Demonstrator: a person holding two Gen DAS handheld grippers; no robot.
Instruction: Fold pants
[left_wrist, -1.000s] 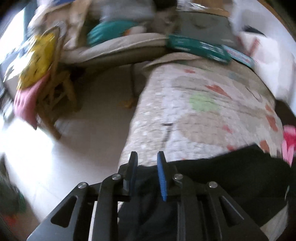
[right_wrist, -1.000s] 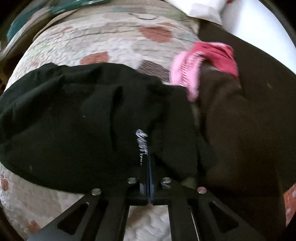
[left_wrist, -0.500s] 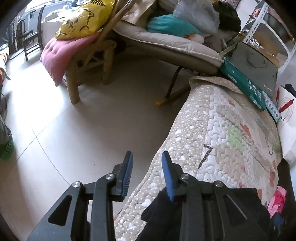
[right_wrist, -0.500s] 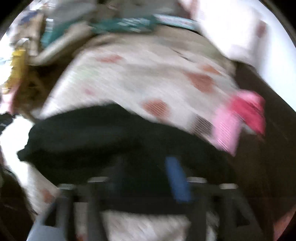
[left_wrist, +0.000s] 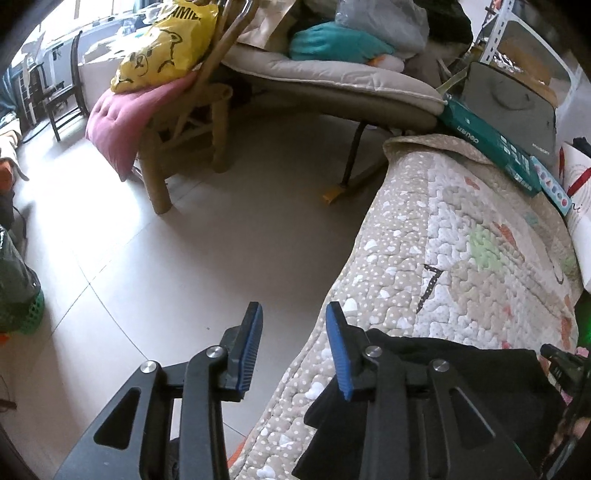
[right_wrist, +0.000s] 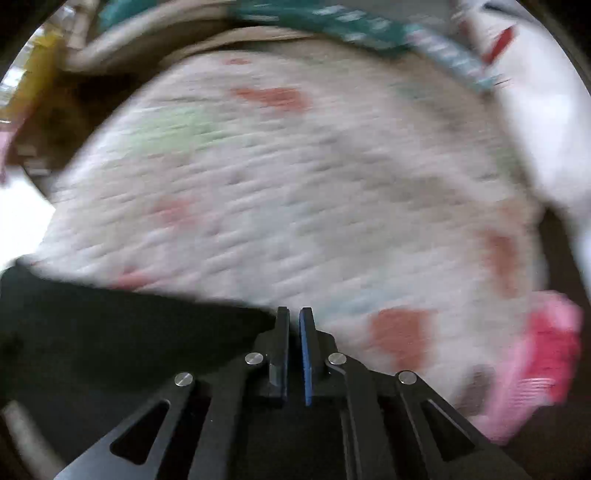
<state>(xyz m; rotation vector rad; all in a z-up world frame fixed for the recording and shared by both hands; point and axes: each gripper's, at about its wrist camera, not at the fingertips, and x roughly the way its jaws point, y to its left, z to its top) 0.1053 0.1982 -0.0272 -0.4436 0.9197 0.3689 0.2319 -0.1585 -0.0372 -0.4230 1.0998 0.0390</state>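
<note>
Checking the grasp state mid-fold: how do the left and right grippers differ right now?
The left gripper has its blue-padded jaws wide apart, holding nothing; the right gripper has its jaws nearly together. The left points past the quilted bedspread's edge toward the tiled floor; the right points across the quilt. Both sit just above the black pants.
</note>
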